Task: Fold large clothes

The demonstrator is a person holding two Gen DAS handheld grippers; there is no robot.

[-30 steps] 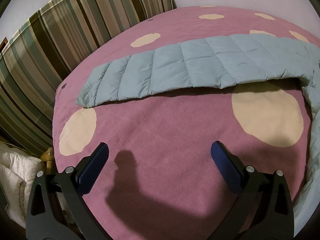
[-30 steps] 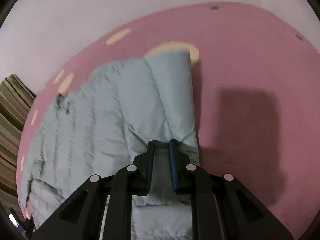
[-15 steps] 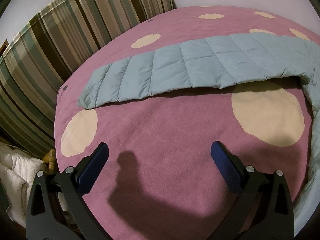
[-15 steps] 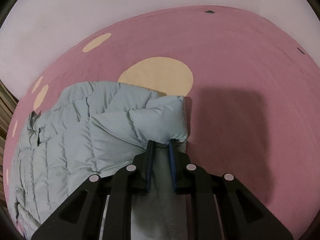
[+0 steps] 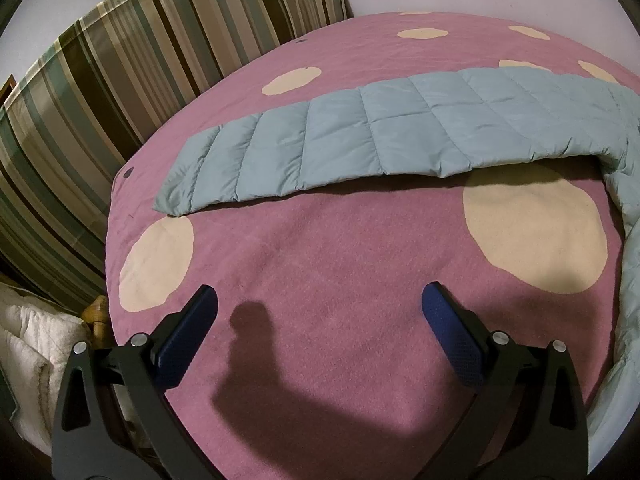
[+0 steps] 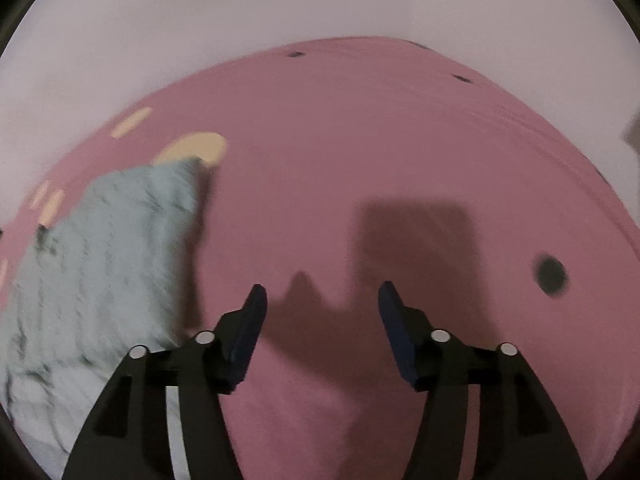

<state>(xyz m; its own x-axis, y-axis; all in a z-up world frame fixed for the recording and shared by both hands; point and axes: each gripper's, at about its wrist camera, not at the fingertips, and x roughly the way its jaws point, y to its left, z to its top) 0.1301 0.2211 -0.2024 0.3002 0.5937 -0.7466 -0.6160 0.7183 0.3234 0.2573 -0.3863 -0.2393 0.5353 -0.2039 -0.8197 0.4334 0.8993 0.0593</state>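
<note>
A pale blue quilted jacket (image 5: 384,136) lies on a pink blanket with cream dots (image 5: 320,264). One long padded part stretches across the far side in the left wrist view, and more of it bunches along the right edge. My left gripper (image 5: 316,300) hovers open over bare pink cloth, well short of the jacket. In the blurred right wrist view the jacket (image 6: 100,248) lies to the left. My right gripper (image 6: 320,296) stands over bare blanket (image 6: 360,140) to its right, jaws opening, nothing between them.
Striped curtains (image 5: 120,64) hang behind the bed at the left. A white folded towel or blanket (image 5: 36,352) and a wooden post (image 5: 96,312) sit off the bed's lower left corner. A pale wall (image 6: 280,4) runs behind the bed.
My right gripper let go of the jacket's folded edge, opened, and swung to the right off the garment. The jacket now lies at its left. The left gripper kept still.
</note>
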